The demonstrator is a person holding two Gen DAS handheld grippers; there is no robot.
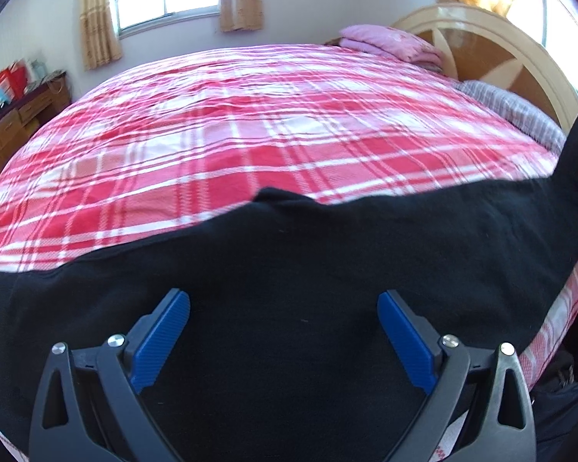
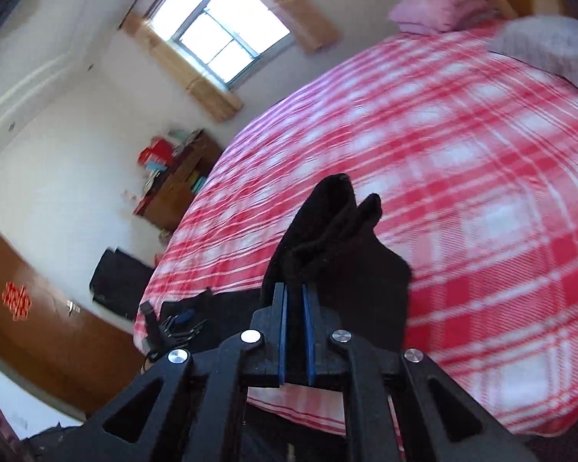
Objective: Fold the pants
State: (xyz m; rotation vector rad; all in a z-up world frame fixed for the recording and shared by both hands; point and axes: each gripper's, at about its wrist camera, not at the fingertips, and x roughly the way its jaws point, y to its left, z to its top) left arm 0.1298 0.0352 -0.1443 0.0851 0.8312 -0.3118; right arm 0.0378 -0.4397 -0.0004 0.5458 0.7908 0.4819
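The left gripper [image 1: 284,304] hangs over the black pants [image 1: 308,269], its jaws wide apart and gripping nothing; the blue pads [image 1: 162,340] stand clear above the cloth. The pants lie spread along the near edge of the bed [image 1: 250,123], on its red and white plaid cover, with one end rising off to the right of the frame. The right gripper [image 2: 294,296] has its jaws nearly together, clamped on a bunched end of the pants [image 2: 335,238], which sticks up beyond the pads and hangs down beside them, lifted off the bed [image 2: 462,192].

To do this fold well, I judge the raised end should be carried across in one smooth arc and laid edge to edge on the flat part, while the left gripper pins or pinches the cloth so that it does not drag.

The left wrist view alone shows how the flat part of the pants lies on the bed, and the headboard [image 1: 493,57]. The right wrist view alone shows the grip itself, the door [image 2: 46,327], and small dark tools [image 2: 177,323] by the bed's corner.
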